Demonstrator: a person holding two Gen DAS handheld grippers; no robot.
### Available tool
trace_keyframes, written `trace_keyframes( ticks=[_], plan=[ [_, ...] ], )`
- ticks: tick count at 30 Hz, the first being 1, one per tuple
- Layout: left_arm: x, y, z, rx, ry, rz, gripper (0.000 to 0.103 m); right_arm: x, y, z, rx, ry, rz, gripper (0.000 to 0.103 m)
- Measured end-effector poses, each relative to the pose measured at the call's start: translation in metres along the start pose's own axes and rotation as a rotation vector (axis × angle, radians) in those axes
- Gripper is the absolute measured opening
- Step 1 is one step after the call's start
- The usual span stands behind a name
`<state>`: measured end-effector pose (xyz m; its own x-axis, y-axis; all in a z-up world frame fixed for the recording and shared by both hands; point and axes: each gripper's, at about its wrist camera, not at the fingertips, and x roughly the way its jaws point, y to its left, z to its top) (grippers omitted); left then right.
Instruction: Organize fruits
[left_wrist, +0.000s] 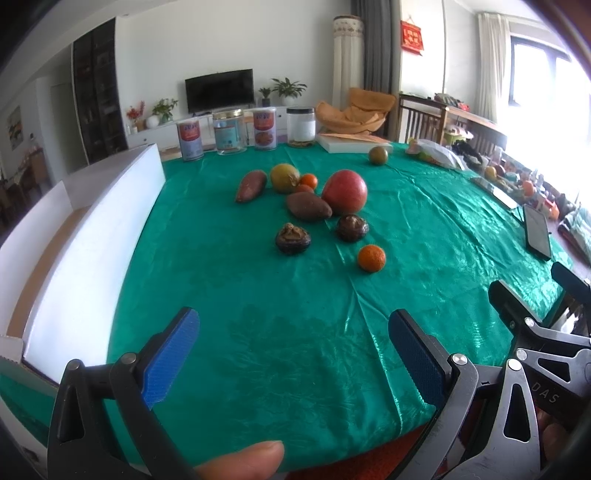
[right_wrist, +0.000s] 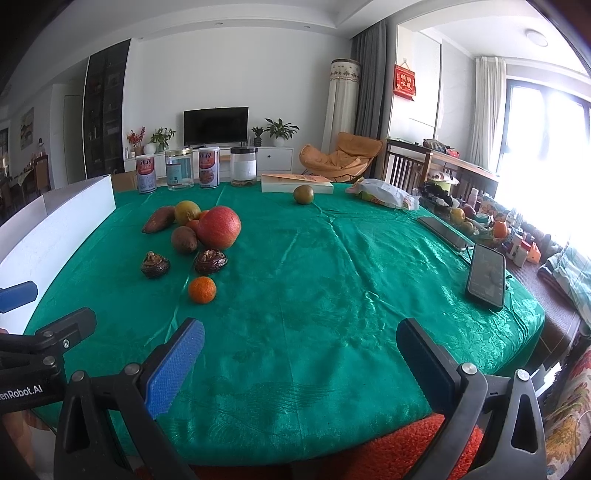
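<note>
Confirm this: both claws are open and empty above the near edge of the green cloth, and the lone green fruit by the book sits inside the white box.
Not quite. The green fruit sits on the cloth beside the book, not in the white box; the right wrist view shows it. The rest holds: left claw and right claw are open and empty.
</note>
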<state>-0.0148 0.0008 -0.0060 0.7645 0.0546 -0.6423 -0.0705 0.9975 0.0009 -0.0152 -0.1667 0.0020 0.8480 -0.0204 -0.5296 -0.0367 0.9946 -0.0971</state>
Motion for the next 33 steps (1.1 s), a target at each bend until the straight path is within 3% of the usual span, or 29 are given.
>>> trace_keyframes(
  ticks=[33],
  plan=[
    [0.0085,0.0014,-0.0021,0.005,0.035,0.016,0.102,0.0025,-0.0018,-0.0022,0.004,0.003,-0.005,0.103]
  ],
)
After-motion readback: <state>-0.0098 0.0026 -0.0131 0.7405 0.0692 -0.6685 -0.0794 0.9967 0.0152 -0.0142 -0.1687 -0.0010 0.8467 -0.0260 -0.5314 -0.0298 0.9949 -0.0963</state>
